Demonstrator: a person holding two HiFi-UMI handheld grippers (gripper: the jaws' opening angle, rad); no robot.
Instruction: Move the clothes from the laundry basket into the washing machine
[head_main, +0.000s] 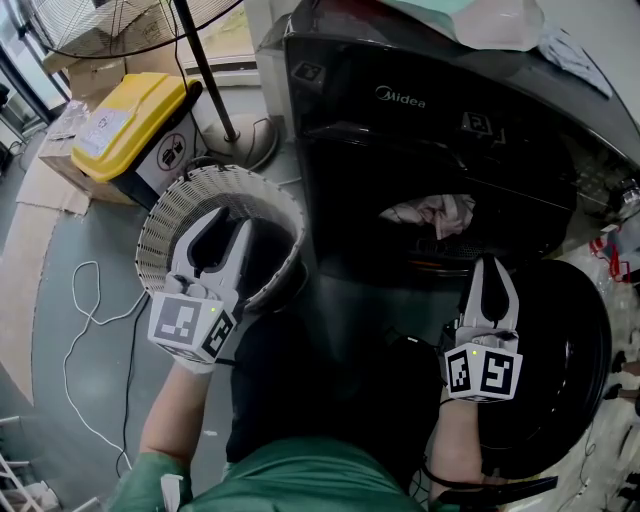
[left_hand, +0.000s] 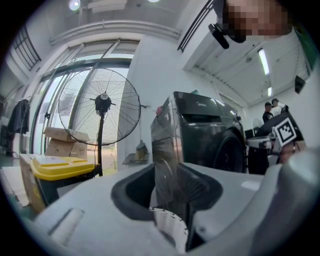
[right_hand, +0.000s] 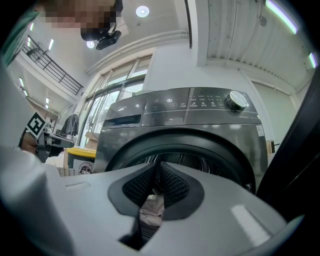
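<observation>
The clothes lie in the drum of the washing machine as 1 pale crumpled bundle. The laundry basket looks dark inside, with no garment visible. Such cloth is probably light, soft and floppy, best pinched at a raised fold. The left gripper hovers level over the basket, fingers released and empty. The right gripper points level at the drum, fingers clenched on nothing.

Grey floor crossed by a loose white cable. A yellow-lidded bin stands beside cardboard boxes and a pedestal fan. Tall windows behind the fan admit daylight; strip lights run along the white ceiling.
</observation>
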